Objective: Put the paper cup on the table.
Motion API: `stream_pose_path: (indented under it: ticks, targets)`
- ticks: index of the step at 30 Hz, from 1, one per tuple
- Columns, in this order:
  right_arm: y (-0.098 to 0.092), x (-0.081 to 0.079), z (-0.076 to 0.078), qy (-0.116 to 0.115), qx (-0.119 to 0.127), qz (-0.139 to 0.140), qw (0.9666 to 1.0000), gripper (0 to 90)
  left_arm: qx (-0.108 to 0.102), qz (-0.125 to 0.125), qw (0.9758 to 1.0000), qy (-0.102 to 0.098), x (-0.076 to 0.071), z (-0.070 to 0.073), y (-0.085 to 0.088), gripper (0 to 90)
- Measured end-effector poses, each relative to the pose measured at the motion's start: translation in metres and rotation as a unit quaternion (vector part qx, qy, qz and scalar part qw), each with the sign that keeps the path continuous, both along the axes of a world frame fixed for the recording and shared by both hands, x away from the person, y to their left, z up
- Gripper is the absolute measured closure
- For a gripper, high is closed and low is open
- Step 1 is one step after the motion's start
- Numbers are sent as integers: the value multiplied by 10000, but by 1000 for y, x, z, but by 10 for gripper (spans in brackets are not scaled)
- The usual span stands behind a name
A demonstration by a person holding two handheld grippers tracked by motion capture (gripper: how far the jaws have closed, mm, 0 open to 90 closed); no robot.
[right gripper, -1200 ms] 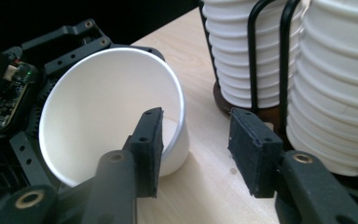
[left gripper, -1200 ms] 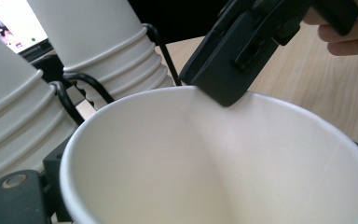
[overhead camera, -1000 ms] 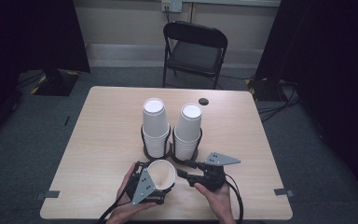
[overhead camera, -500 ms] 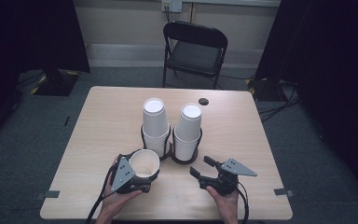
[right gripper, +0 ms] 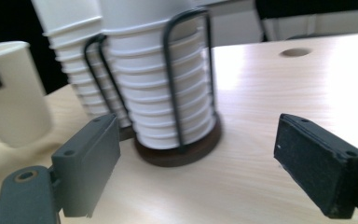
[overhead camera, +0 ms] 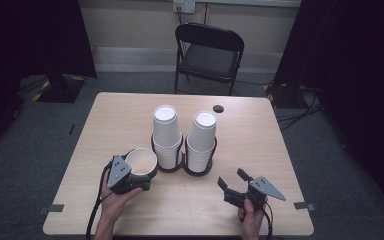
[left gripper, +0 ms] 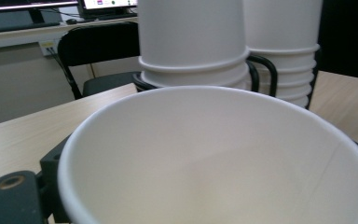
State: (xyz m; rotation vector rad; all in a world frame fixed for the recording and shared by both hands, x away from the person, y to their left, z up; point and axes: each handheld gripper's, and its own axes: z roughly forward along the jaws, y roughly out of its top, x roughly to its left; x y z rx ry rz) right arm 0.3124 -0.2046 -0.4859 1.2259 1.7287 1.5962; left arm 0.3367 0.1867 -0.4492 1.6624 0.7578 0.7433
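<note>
left gripper (overhead camera: 139, 179) clamped on the single upright white paper cup (overhead camera: 141, 161), mouth up, near the left front part of the pale wooden table (overhead camera: 120, 115) and just beside the left stack of inverted white paper cups (overhead camera: 166, 135) in the black wire double cup holder with round dark bases (overhead camera: 182, 167). in the left gripper view, cup rim (left gripper: 214, 154) close against the lens, wall squeezed between the jaws. likely risk here: crushing or ovalling the thin wall under too hard a pinch, or slipping if loosened mid-move. second risk: clipping the holder or nudging the left stack when swinging right, since little gap remains there. open room to the left and toward the front edge, though the edge itself lies close to the person's hand.

further right, second stack of white cups (overhead camera: 201, 142) in the holder, then bare tabletop. right gripper (overhead camera: 234, 180) spread wide with nothing between the jaws, having just been opening, well apart from the holder. plenty of free surface around it; right and front edges near, small dark round hole (overhead camera: 218, 108) far behind.
</note>
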Motion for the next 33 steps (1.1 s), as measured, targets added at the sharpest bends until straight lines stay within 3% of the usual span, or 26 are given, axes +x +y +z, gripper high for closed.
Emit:
stream_pose_path:
  ticks: [3, 5, 11, 15, 20, 28, 29, 31, 33]
  targets:
    - [1, 0, -5, -126, -101, -302, 9994, 140, -175, 196, 9997, -8, 9, 2, 5, 100]
    - [3, 0, -8, -215, -143, -363, 9990, 139, -261, 252, 9993, -9, 14, 3, 8, 99]
    - [8, 0, -10, -293, -321, -396, 9983, 139, -360, 488, 9982, -22, 28, 9, 19, 99]
    - [8, 0, -10, -291, -359, -353, 9983, 138, -427, 467, 9979, 144, 38, 9, 23, 97]
    - [5, 1, -10, -281, -297, -300, 9987, 139, -323, 697, 9969, 166, 55, 3, 28, 97]
    - [8, 0, -10, -334, -424, -284, 9981, 140, -369, 840, 9955, 238, 75, -4, 33, 94]
    - [8, 0, -10, -341, -427, -287, 9981, 140, -453, 820, 9953, 246, 79, -3, 33, 93]
    - [8, 0, -10, -341, -428, -282, 9981, 140, -409, 800, 9958, 153, 85, -6, 32, 92]
    - [8, 0, -10, -347, -421, -267, 9982, 140, -271, 862, 9956, 239, 90, -13, 32, 91]
